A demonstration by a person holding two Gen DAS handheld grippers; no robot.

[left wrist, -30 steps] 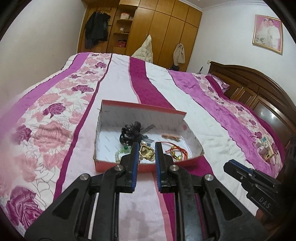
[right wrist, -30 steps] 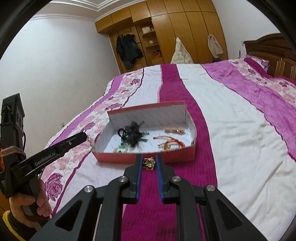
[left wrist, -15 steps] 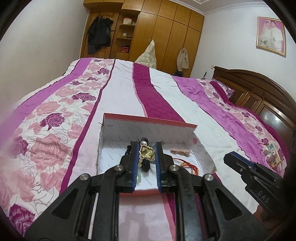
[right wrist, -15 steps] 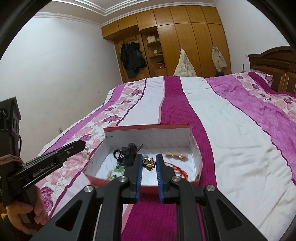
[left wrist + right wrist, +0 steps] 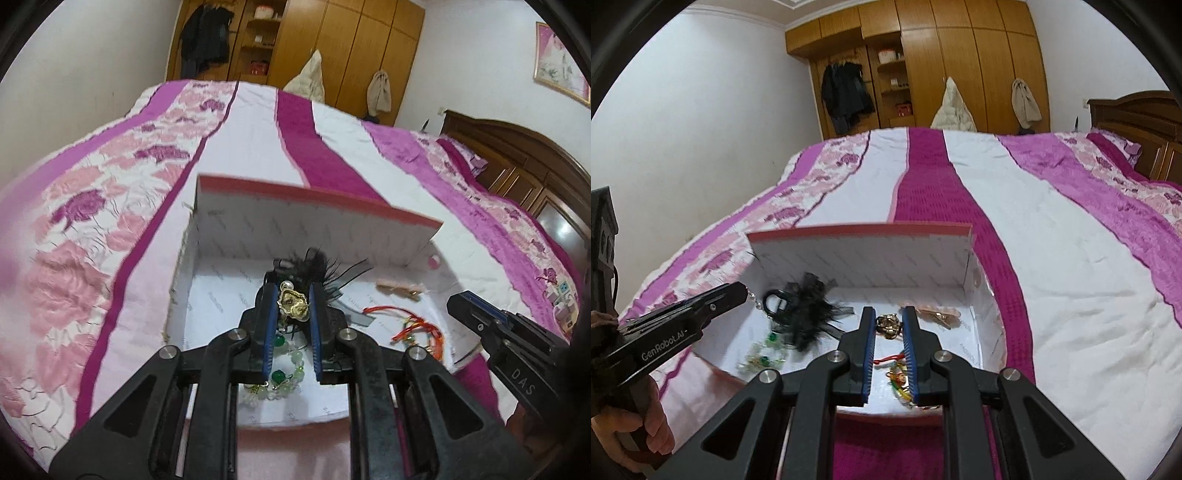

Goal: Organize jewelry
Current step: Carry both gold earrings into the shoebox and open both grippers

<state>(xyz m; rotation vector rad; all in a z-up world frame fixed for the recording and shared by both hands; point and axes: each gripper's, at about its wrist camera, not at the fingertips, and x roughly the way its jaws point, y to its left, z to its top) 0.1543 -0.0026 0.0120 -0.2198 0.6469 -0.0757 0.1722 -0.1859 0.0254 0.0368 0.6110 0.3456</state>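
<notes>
Both grippers have advanced over the red-rimmed box (image 5: 857, 230) on the bedspread (image 5: 1052, 258), the left gripper (image 5: 293, 304) ("DAS" on the other tool beside it) pinching a gold brooch (image 5: 292, 303), the right gripper (image 5: 889, 326) ("GenRobot.AI" on its neighbour) clamping a gold ornament (image 5: 888, 325) above the box floor.

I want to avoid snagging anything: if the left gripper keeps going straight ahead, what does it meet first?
Probably the black feather hair clip, just beyond the gold piece held by the left gripper, then the box's back wall; depth is uncertain.
</notes>
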